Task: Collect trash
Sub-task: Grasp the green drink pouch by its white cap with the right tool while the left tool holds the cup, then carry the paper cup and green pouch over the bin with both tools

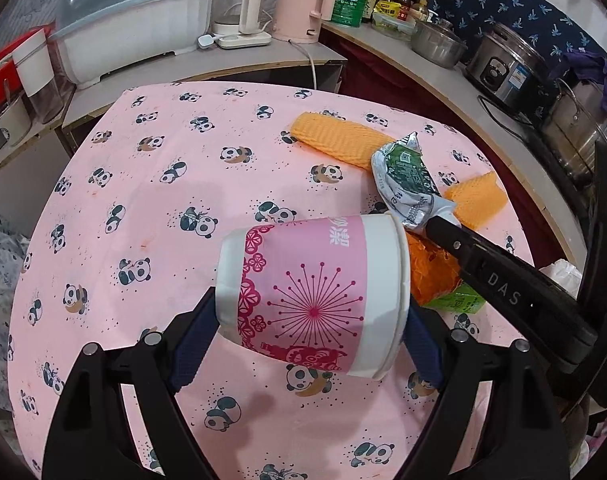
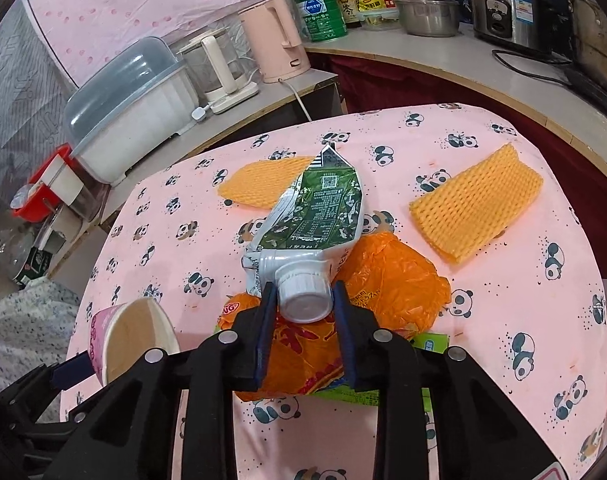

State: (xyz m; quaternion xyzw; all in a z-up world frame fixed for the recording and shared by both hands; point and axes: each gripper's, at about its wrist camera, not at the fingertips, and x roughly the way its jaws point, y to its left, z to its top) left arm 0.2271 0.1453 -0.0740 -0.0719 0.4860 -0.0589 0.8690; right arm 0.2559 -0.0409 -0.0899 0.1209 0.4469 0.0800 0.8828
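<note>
Left wrist view: paper cup (image 1: 303, 296) held on its side above pink panda tablecloth (image 1: 151, 184), pinched across base and rim by left gripper (image 1: 307, 340). Cup judged light, thin-walled, easily crushed; end-to-end hold favoured. Right gripper (image 1: 443, 228) seen clamping crumpled green carton (image 1: 407, 176).

Right wrist view: right gripper (image 2: 303, 304) jaws pressed on carton's white cap (image 2: 303, 300), stiffest part, good hold. Carton body flattened, soft, judged light. Orange plastic bag (image 2: 391, 276) and foam nets (image 2: 475, 208) left on cloth: limp, slippery, best bunched.

Lighting: even, soft indoor light — faint shadows under the paper cup (image 1: 311, 300). Focus sharp centrally; heavy fisheye bending and dark vignette at edges (both views).
</note>
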